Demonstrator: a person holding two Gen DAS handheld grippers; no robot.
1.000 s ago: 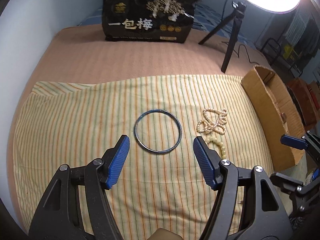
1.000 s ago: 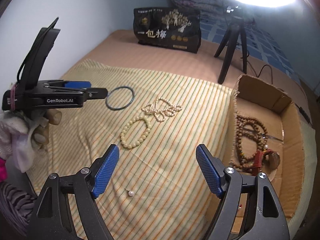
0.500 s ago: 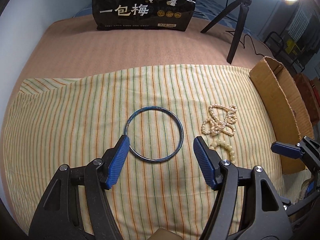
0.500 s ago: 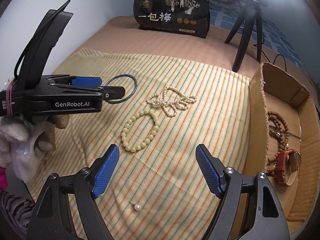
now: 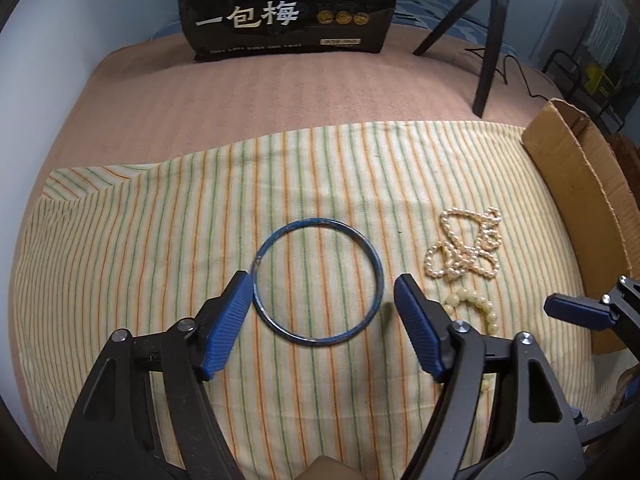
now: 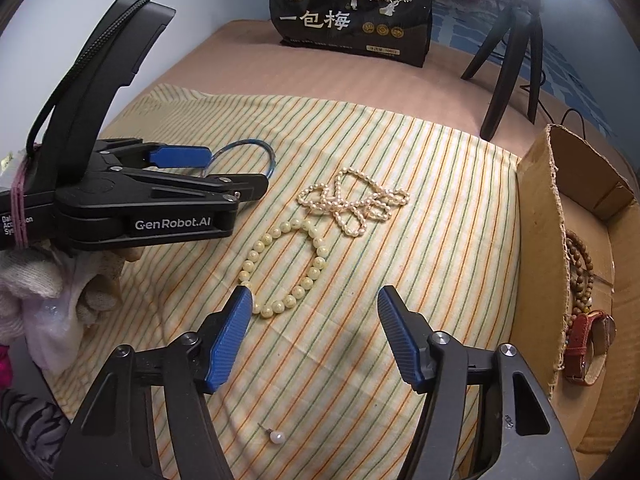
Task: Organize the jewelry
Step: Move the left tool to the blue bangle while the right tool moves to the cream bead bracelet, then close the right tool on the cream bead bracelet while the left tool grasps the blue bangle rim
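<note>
Both claws have sunk toward the striped cloth: left claw [image 5: 323, 298], spreading, straddles the thin blue metal bangle [image 5: 318, 282] untouched, right claw [image 6: 314, 314], narrowing, nears the cream bead bracelet [image 6: 286, 266]; next, pinch each.

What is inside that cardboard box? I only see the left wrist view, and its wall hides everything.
Observer: A brown wooden bead strand lies in the cardboard box.
Operator: Anything else in there?
Observer: A watch with a red strap, beside the beads.
Operator: Any jewelry I miss on the cloth?
Observer: One pearl earring, lying alone on the striped cloth.
</note>
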